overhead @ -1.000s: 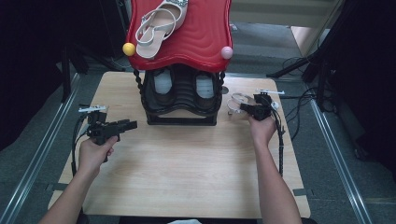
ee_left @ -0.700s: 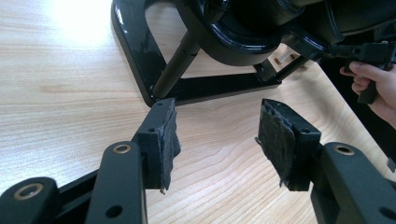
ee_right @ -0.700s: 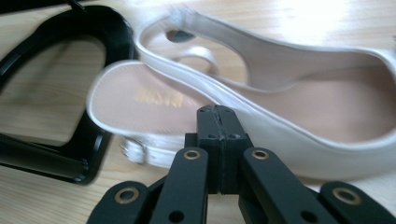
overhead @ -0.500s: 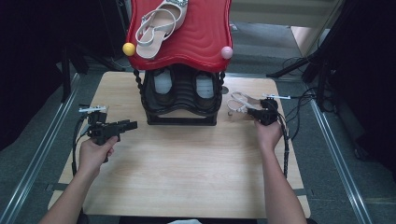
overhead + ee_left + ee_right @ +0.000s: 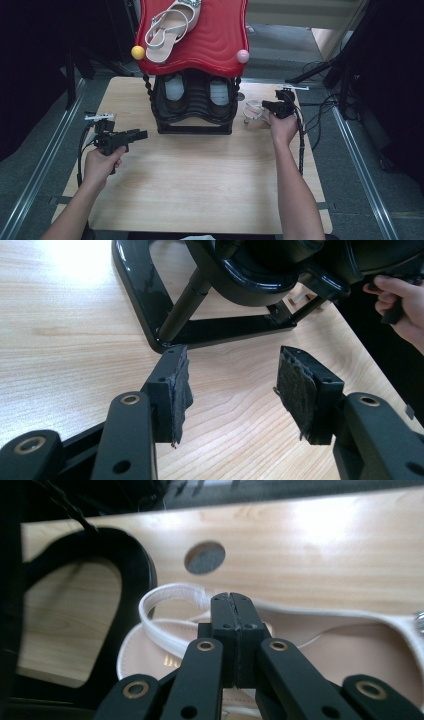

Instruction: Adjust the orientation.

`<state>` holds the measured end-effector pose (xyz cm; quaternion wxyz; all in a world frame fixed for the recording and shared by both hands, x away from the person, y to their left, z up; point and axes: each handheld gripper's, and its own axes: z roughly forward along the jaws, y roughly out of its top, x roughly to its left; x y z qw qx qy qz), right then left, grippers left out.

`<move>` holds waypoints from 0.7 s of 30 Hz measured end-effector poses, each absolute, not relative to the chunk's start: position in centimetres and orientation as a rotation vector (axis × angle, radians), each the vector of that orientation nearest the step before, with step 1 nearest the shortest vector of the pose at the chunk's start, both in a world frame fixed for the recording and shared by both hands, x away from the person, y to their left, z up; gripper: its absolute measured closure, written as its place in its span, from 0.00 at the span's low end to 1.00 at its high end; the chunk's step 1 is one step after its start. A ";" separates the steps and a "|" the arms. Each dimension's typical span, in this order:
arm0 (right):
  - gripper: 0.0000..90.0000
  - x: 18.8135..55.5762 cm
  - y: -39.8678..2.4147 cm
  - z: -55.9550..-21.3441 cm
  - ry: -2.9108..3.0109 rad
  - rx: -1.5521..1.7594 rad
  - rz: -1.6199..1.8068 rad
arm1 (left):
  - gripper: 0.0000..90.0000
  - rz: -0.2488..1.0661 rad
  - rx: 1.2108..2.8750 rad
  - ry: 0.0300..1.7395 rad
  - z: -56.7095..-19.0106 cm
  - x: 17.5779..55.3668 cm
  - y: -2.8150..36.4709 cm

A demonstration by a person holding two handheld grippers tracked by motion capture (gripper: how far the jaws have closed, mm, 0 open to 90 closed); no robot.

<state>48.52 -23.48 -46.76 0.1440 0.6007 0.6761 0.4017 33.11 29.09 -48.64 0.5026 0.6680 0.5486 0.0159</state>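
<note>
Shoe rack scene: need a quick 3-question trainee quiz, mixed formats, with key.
1. True or false: the left gripper has its jaws shut on a leg of the black plastic shoe rack.
2. Which shelf carries a white strappy sandal? A) the red wavy top shelf B) the lower black shelf C) the wooden table
3. Fill in: the right gripper has its jaws shut at the strap of a second white sandal, which lies on the ____ beside the rack.

Key: 1 false, the jaws stand open on nothing, short of the rack. 2 A. 3 table.
</note>
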 end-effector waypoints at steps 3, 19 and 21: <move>1.00 48.3 -23.2 -47.7 1.972 1.740 1.143 | 0.52 0.038 1.609 1.325 -48.7 33.2 29.3; 1.00 45.8 -24.3 -49.0 2.015 1.702 1.094 | 0.52 0.028 1.590 1.330 -48.5 33.1 29.3; 1.00 45.4 -24.6 -49.0 2.020 1.693 1.094 | 0.53 0.035 1.592 1.332 -48.5 33.1 29.4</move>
